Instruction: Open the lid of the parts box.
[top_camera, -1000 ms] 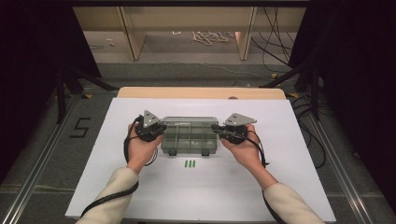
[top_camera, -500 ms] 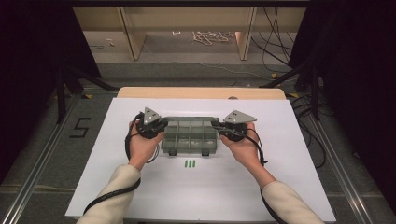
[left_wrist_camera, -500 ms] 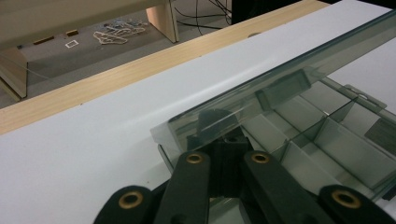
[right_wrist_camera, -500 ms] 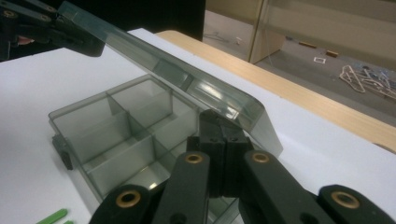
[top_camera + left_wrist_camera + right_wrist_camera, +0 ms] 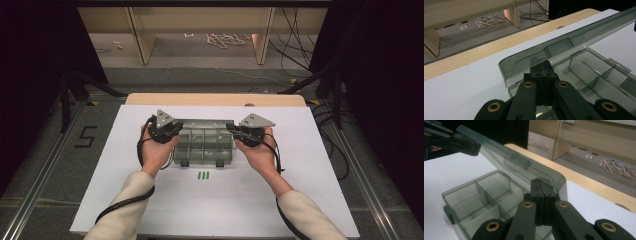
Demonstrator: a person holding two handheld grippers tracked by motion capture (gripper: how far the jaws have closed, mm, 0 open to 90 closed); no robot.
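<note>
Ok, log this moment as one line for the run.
left gripper: shut, under lid | right gripper: shut, under lid | compartment box: lid raised | green pieces: on table

- Setting: a lab-style recording bay, not a home or a shop.
- Work surface: a plain white table (image 5: 310, 165) with a light wooden edge strip (image 5: 215, 99), standing alone on a grey floor (image 5: 45, 165).
- Surroundings: black curtains (image 5: 35, 75) enclose both sides.
- Floor marking: a black numeral 5 (image 5: 86, 136) beside the table.
- Fittings: metal floor rails (image 5: 365, 175), loose black cables (image 5: 295, 35), a tangle of cord (image 5: 225, 39), and wooden bench legs (image 5: 140, 35) beyond.
</note>
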